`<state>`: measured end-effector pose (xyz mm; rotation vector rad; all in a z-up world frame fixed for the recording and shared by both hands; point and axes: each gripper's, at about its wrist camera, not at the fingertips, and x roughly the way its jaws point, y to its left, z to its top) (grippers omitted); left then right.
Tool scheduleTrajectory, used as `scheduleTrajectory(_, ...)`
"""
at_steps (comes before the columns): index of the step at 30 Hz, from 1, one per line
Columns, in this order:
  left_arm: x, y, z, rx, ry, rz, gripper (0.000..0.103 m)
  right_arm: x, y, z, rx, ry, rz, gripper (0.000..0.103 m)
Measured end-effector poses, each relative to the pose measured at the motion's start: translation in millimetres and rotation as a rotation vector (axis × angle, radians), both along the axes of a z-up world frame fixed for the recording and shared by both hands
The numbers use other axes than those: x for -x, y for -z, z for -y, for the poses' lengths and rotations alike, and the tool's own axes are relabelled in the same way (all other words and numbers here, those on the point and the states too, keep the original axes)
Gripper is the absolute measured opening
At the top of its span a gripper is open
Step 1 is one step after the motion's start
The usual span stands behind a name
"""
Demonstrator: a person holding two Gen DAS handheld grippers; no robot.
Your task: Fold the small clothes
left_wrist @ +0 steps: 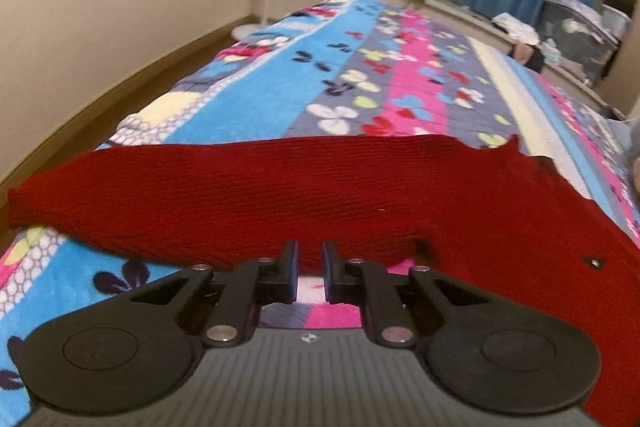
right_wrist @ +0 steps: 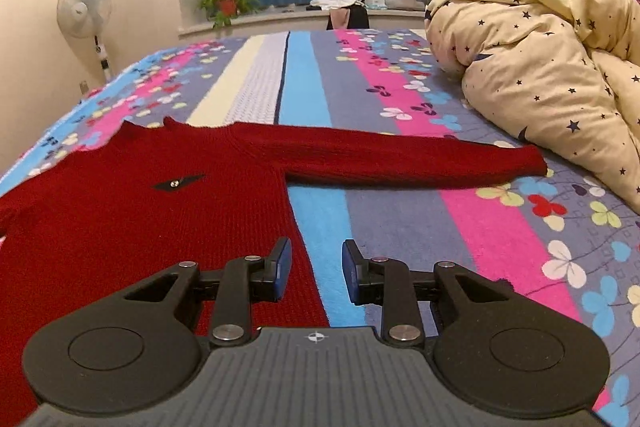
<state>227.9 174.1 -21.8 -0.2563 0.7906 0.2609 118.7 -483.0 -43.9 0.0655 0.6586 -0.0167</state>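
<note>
On the bed (right_wrist: pixel 320 75), the sweater (right_wrist: pixel 120 211) lay flat for folding, left gripper (left_wrist: pixel 311 259) narrowly open and empty, right gripper (right_wrist: pixel 316 259) wider, also empty.

Red knit sweater (right_wrist: pixel 120 211) flat on bedspread; sleeves spread sideways

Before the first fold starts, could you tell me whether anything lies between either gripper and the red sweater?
Nothing visible does. The red sweater lies flat on the bedspread, directly ahead of the left gripper and the right gripper. The crumpled quilt sits beyond the sleeve cuff.
</note>
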Motion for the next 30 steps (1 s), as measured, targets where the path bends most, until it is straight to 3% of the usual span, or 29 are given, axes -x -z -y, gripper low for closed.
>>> scheduleTrajectory(5, -7, 6, -10, 0.034, -0.036, -0.019, 0.014, -7, 6, -4, 0.018, 0.000, -0.022, 0.029)
scheduleTrajectory(24, -6, 10, -14, 0.039, -0.077, -0.033, 0.017, -9, 8, -1, 0.030, 0.010, -0.040, 0.029)
scheduleTrajectory(25, -5, 10, -15, 0.039, -0.081, -0.035, 0.020, -9, 8, -2, 0.029, 0.010, -0.039, 0.029)
scheduleTrajectory(26, -5, 11, -17, 0.040, -0.088, -0.038, 0.033, -9, 8, -1, 0.029, 0.009, -0.039, 0.029)
scheduleTrajectory(27, -5, 11, -19, 0.042, -0.099, -0.041, 0.053, -9, 8, -2, 0.028, 0.010, -0.039, 0.029)
scheduleTrajectory(29, -4, 12, -29, 0.053, -0.160, -0.047, 0.078, -8, 8, -2, 0.029, 0.009, -0.039, 0.029)
scheduleTrajectory(30, -3, 12, -38, 0.069, -0.205, -0.044, 0.081, -8, 8, -2, 0.029, 0.009, -0.040, 0.029)
